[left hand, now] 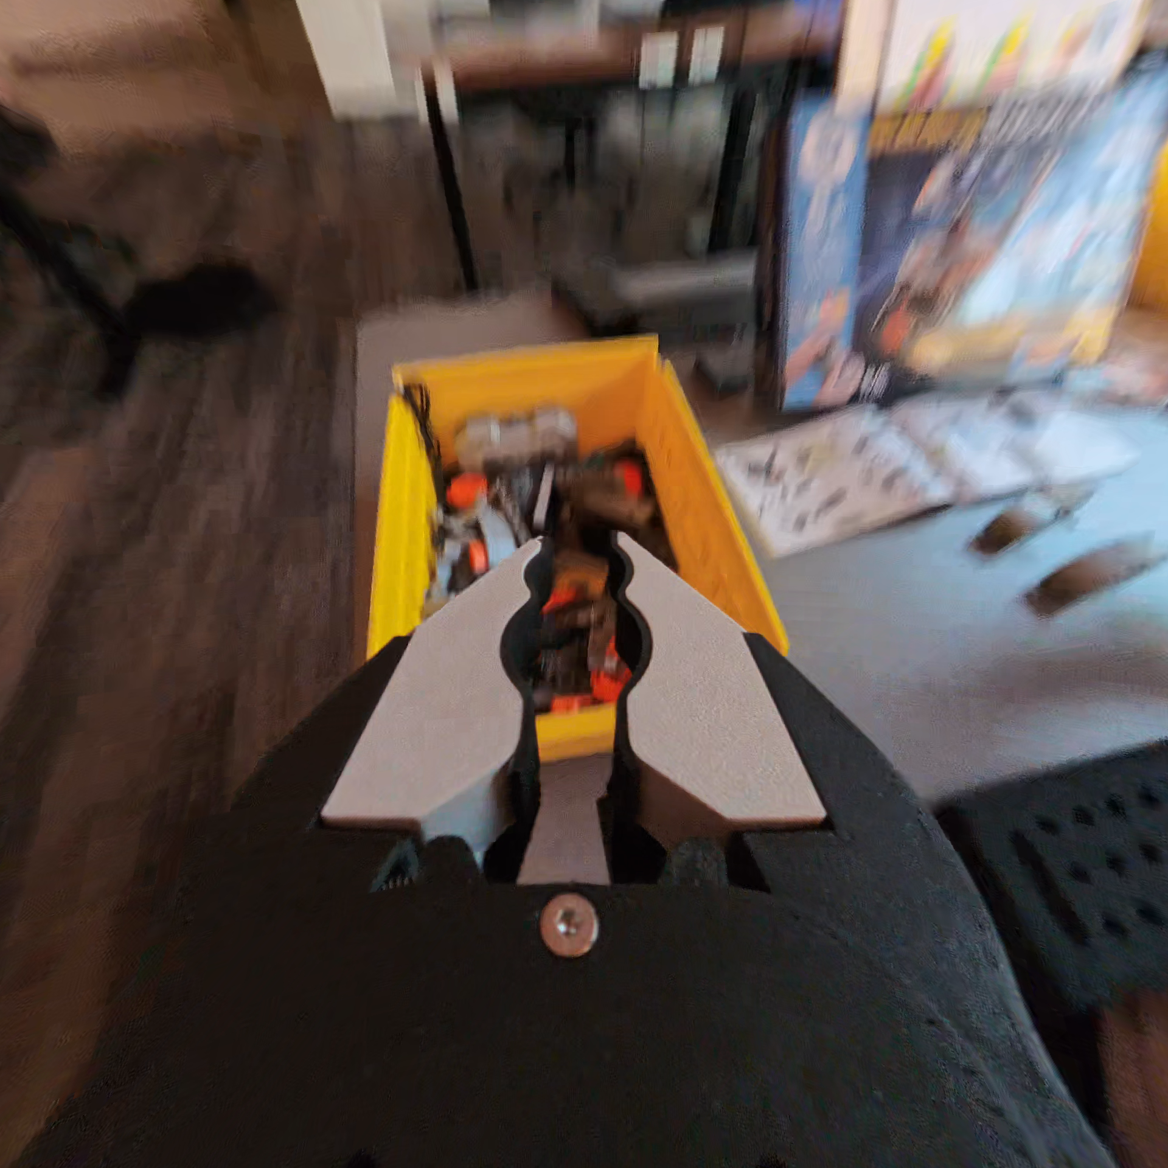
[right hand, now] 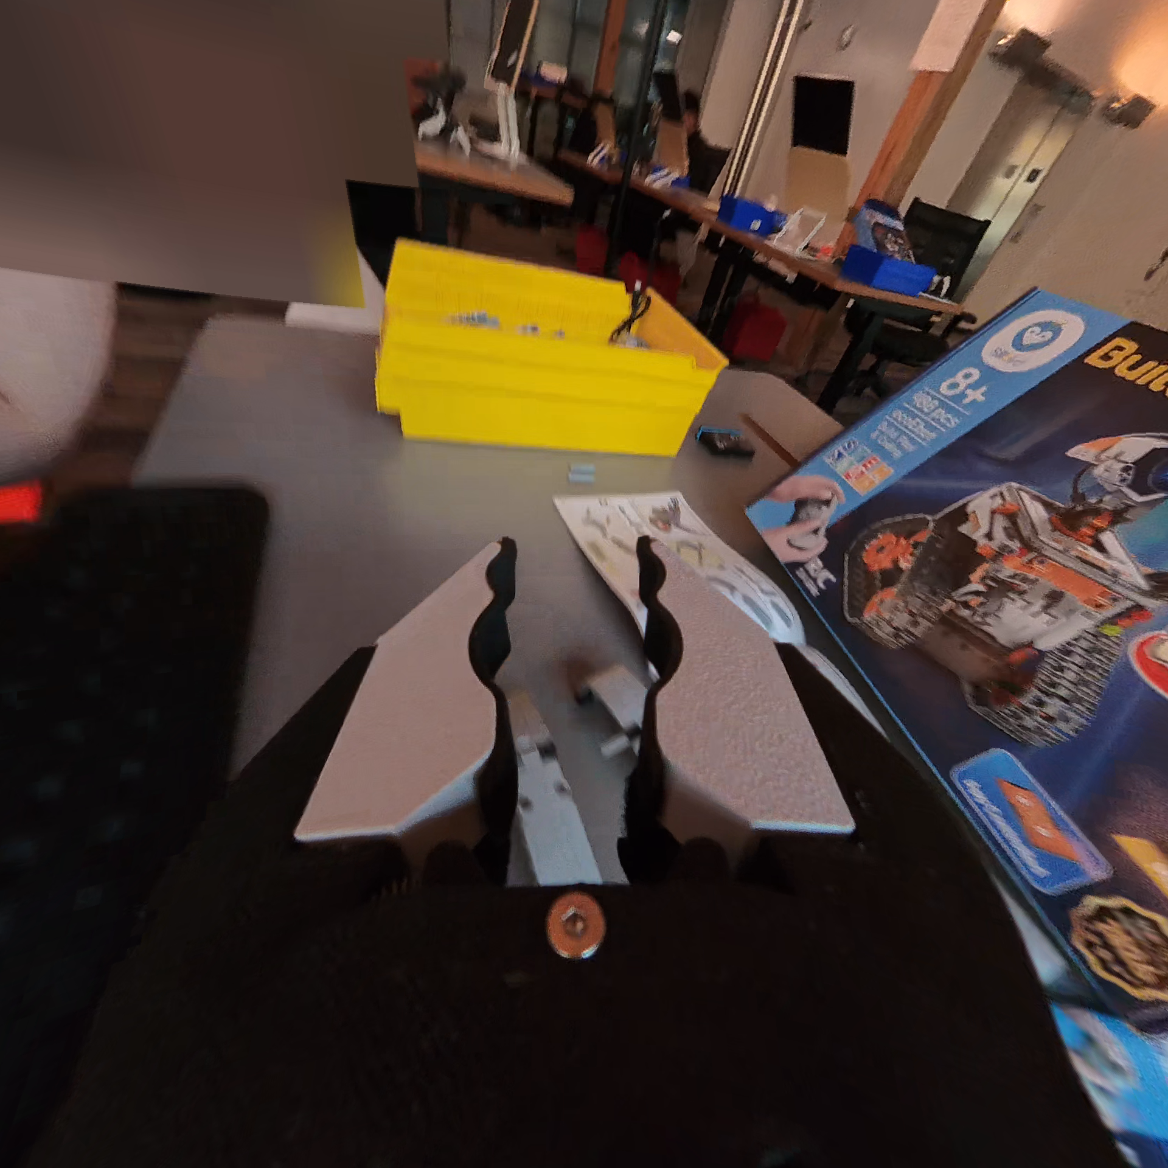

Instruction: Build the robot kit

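Observation:
In the left wrist view, which is motion-blurred, my left gripper hovers over a yellow bin full of small orange, grey and black building parts. Its jaws stand a little apart with nothing between them. In the right wrist view, my right gripper is open and empty, low over the grey table. A long grey beam and a shorter grey part lie on the table between its fingers. The yellow bin stands farther back.
A blue toy-kit box stands at the right, with an open instruction booklet beside it. Small loose parts lie near the bin. A black perforated mat is at the left. Two dark parts lie on the table. Desks and chairs stand behind. My hands' fingertips stand some 40 cm from each other.

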### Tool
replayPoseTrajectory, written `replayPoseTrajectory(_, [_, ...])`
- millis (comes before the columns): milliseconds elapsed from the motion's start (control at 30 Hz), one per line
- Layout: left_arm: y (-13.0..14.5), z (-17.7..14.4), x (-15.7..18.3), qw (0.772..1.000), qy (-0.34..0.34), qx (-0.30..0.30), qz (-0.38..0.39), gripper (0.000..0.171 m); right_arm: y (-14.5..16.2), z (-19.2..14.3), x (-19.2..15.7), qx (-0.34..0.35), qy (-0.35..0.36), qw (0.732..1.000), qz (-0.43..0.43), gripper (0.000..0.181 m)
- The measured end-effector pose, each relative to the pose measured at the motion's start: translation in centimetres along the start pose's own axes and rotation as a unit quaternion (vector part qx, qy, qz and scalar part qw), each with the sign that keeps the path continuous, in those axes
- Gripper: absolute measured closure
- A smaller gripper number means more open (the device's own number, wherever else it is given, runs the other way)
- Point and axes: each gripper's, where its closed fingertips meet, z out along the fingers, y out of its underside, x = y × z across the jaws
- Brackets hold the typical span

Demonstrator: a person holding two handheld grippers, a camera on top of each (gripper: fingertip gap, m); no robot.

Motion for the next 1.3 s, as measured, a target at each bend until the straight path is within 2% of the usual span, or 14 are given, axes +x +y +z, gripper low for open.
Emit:
replayPoseTrajectory(67, [0.7, 1.4, -0.5, 0.992, -0.011, -0.121, 0.019, 0.166, -2.6, 1.8, -0.8, 0.030, 0.007, 0.997, 0.065, 0.142])
replayPoseTrajectory(100, [0.2, 2.2, -0.6, 0.989, -0.014, -0.146, 0.036, 0.171, -3.7, 2.8, -1.4, 0.047, 0.003, 0.995, 0.092, 0.141])
replayPoseTrajectory(200, [-0.2, 4.9, -0.1, 0.981, 0.003, -0.186, 0.057, 0.168, -5.8, 6.1, -3.7, 0.072, -0.028, 0.987, 0.141, 0.133])
replayPoseTrajectory(300, [4.8, 5.1, -2.6, 0.936, -0.034, -0.345, 0.060, 0.140, -6.5, 8.7, -3.9, 0.087, -0.010, 0.984, 0.156, 0.132])
replayPoseTrajectory(367, [7.5, 4.6, -4.7, 0.901, -0.065, -0.424, 0.067, 0.141, -6.4, 9.9, -3.1, 0.104, 0.019, 0.978, 0.182, 0.132])
replayPoseTrajectory(500, [9.2, 6.9, -5.4, 0.892, -0.011, -0.452, 0.020, 0.145, -4.6, 11.2, -3.3, 0.109, 0.036, 0.980, 0.165, 0.132])
replayPoseTrajectory(567, [10.2, 7.4, -6.2, 0.876, -0.008, -0.482, -0.008, 0.142, -3.4, 11.3, -3.4, 0.098, 0.051, 0.985, 0.134, 0.133])
replayPoseTrajectory(633, [9.6, 9.1, -7.6, 0.883, -0.027, -0.469, -0.001, 0.140, -3.0, 11.5, -3.9, 0.086, 0.043, 0.988, 0.117, 0.134])
replayPoseTrajectory(733, [7.7, 13.0, -8.3, 0.912, -0.018, -0.410, 0.019, 0.130, -3.2, 11.9, -5.4, 0.080, 0.005, 0.989, 0.126, 0.137])
replayPoseTrajectory(800, [7.9, 14.5, -8.1, 0.915, -0.010, -0.404, 0.009, 0.126, -3.4, 11.6, -6.1, 0.093, -0.018, 0.984, 0.154, 0.145])
replayPoseTrajectory(1033, [9.6, 18.1, -6.8, 0.906, 0.030, -0.422, -0.001, 0.129, -2.6, 11.1, -5.5, 0.089, -0.030, 0.971, 0.220, 0.145])
replayPoseTrajectory(1200, [8.0, 22.3, -8.6, 0.938, -0.017, -0.344, 0.035, 0.128, -3.0, 10.8, -5.8, 0.094, -0.036, 0.970, 0.221, 0.145])
replayPoseTrajectory(1233, [7.5, 23.0, -8.3, 0.945, -0.010, -0.326, 0.022, 0.129, -3.0, 10.8, -5.9, 0.093, -0.035, 0.971, 0.216, 0.145])
replayPoseTrajectory(1300, [7.4, 23.7, -5.9, 0.947, 0.055, -0.316, -0.014, 0.121, -3.0, 10.9, -6.1, 0.091, -0.037, 0.973, 0.207, 0.145])
